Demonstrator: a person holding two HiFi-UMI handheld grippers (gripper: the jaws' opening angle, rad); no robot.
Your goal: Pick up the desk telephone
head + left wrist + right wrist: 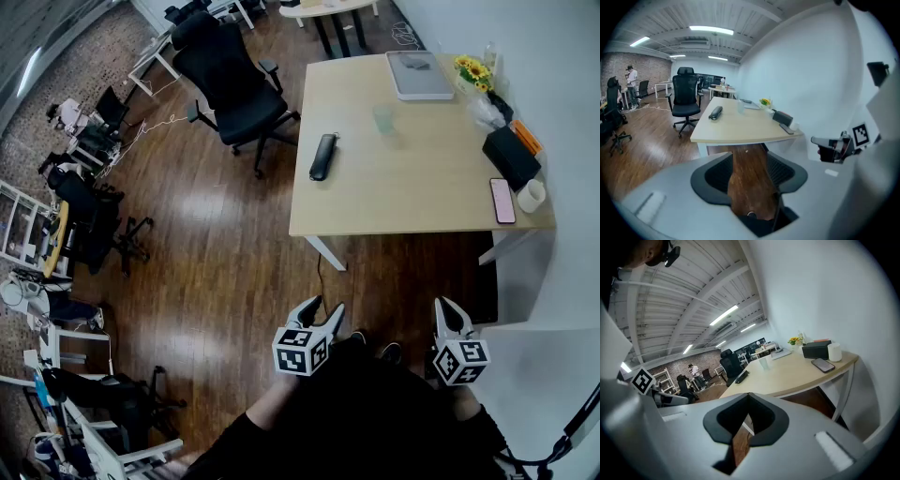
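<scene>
The black, boxy desk telephone (511, 155) stands at the right edge of the pale wooden table (412, 192), close to the wall; it also shows in the left gripper view (782, 117) and the right gripper view (816, 349). Both grippers hang over the wood floor, well short of the table's near edge. My left gripper (323, 305) (749, 159) is open, with only floor between its fingers. My right gripper (448, 305) (749, 395) is shut with its tips together and holds nothing.
On the table lie a long black case-like object (322, 157), a clear cup (383, 117), a grey laptop (418, 73), yellow flowers (472, 69), a pink smartphone (502, 200) and a white roll (532, 195). A black office chair (230, 80) stands at the table's left.
</scene>
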